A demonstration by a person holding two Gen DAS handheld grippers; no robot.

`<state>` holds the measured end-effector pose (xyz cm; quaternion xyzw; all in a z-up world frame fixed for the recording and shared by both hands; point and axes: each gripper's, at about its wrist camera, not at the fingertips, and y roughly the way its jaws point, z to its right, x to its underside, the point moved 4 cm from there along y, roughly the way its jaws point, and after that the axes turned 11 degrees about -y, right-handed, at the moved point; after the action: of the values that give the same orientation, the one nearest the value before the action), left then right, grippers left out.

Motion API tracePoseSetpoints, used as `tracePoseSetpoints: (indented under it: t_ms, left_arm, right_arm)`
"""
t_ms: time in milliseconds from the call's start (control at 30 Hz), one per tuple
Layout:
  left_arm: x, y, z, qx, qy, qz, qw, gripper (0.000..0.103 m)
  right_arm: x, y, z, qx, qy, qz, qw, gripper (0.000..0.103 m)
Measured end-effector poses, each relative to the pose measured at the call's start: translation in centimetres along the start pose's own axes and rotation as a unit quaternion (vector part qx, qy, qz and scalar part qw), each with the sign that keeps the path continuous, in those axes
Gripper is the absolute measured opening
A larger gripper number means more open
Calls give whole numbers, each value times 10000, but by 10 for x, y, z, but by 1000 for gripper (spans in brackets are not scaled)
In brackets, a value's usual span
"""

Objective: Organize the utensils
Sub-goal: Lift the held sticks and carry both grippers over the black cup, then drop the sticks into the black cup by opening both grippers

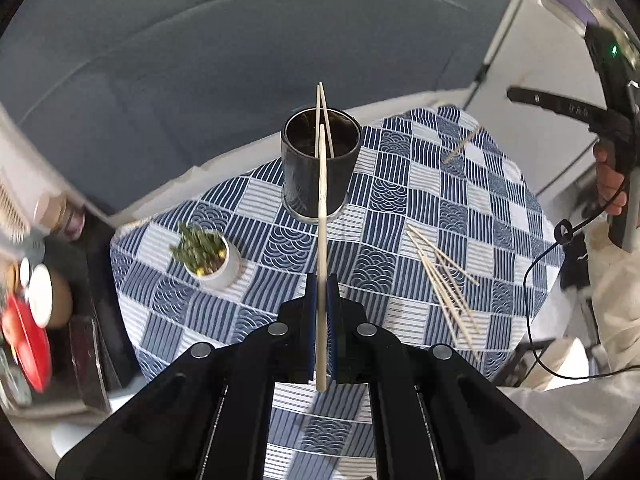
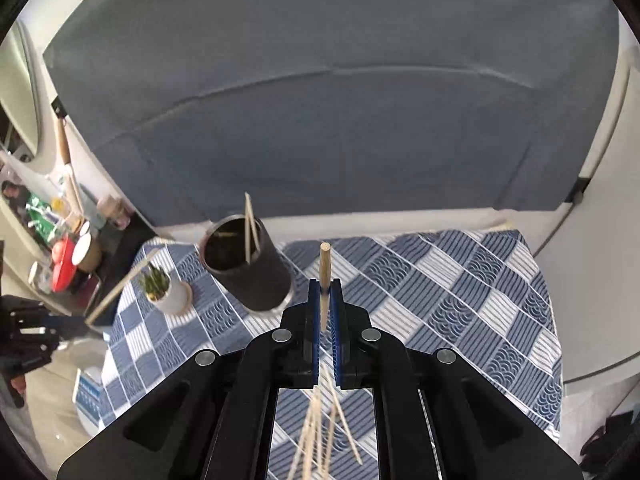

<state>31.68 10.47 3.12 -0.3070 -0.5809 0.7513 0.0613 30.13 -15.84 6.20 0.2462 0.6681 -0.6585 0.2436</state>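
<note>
Each tongs, left [image 1: 321, 280] and right [image 2: 325, 286], grips one chopstick [image 1: 322, 216]; two stand in one holder [image 1: 320, 160].

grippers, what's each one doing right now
left gripper: shut on a chopstick
right gripper: shut on a chopstick

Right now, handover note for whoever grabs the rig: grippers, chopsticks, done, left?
Left gripper: shut on one chopstick, held above the table.
Right gripper: shut on another chopstick, also lifted.
Dark cup: upright on the checked tablecloth, two chopsticks already standing in it.
Loose pile: several chopsticks lying on the cloth, on the right in the left wrist view.
Done: two in the cup. Left: drop in both held ones, then clear the pile.
</note>
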Motion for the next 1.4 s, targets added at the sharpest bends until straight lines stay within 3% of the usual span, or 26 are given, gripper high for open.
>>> tracePoseSetpoints:
  t_ms: [267,367,600,800,967,1033,1133,1167,1233,1267,1300,1367,1400]
  left_arm:
    - [-45,33,-3,9,700,-563,9960,5]
    - [-57,53,-2,-192,1113,-912,9894,5]
    - [-88,83,5,-615,2016,-1429,9670,5]
    - [-109,108,13,-1092,2730,-1823,9383,5]
    - [-123,126,18,-1122,3029,-2060,9237,6]
    - [-129,131,21,-1211,3108,-2012,9210,8]
    - [-143,132,25,-1159,3008,-1842,9285,11]
    - [-148,130,26,-1156,2983,-1740,9313,19]
    - [-154,124,27,-1127,2927,-1612,9357,36]
    - [-158,118,27,-1118,2901,-1505,9385,41]
    - [-161,114,27,-1125,2880,-1426,9402,45]
    - [-168,103,23,-1268,2788,-1186,9445,65]
    - [-169,99,21,-1325,2727,-1112,9464,68]
  right_arm:
    - [-37,26,-41,-177,41,258,9995,5]
    - [-50,37,-51,-191,7,399,9990,5]
    - [-62,71,-65,-312,42,391,9987,5]
    - [-55,100,-69,-341,55,249,9991,5]
    - [-45,121,-62,-456,208,94,9987,5]
    - [-41,131,-62,-493,244,40,9985,7]
    - [-33,139,-57,-399,271,-57,9988,9]
    - [-30,138,-53,-350,283,-69,9990,11]
    - [-25,136,-45,-268,314,-70,9991,33]
    - [-22,133,-40,-184,313,-60,9993,51]
    - [-21,130,-37,-65,250,-86,9996,56]
    - [-19,129,-33,92,100,-229,9996,59]
    - [-17,129,-32,137,3,-350,9993,72]
